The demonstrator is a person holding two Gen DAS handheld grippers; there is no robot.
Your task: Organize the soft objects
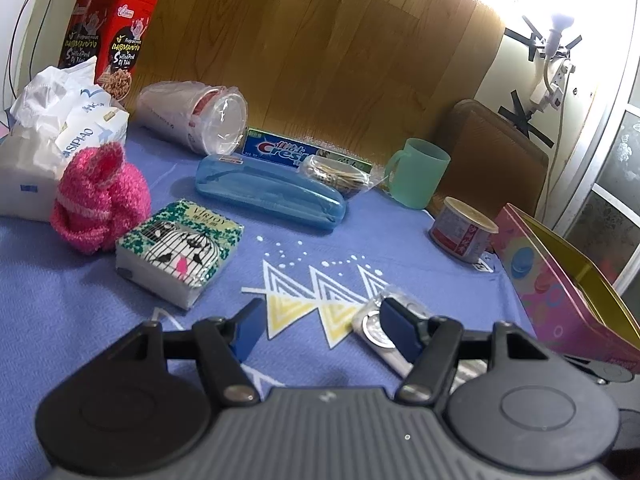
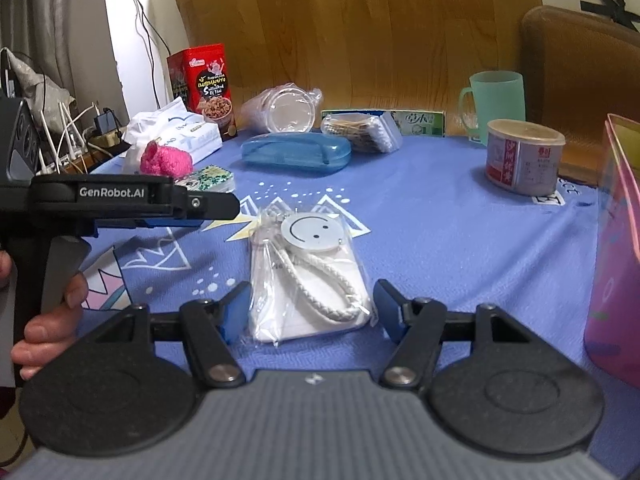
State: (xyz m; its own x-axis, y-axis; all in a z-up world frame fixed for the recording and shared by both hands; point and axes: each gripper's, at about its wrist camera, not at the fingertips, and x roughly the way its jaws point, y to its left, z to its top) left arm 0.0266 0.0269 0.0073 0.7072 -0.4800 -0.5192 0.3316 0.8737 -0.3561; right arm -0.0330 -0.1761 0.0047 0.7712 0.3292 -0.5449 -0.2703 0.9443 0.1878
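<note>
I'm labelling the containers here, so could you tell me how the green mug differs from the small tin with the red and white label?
The green mug is taller, plain, open-topped and has a handle. The small tin is squat, carries a printed label, has a lid on and no handle. The mug stands farther back, by the table's rear edge. Both stand upright on the blue cloth.

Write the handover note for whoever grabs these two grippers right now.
Left gripper: open, empty, low over the blue cloth.
Right gripper: open, its fingers either side of the bagged white pouch with the smiley tag, not closed on it.
Pink fuzzy sock lies beside the tissue pack, in front of the white plastic bag.
Pink tin box stands open at the right edge; what is inside cannot be seen.
Done: nothing visibly sorted.
Left: probably grip the pouch, then the sock and tissues.
</note>
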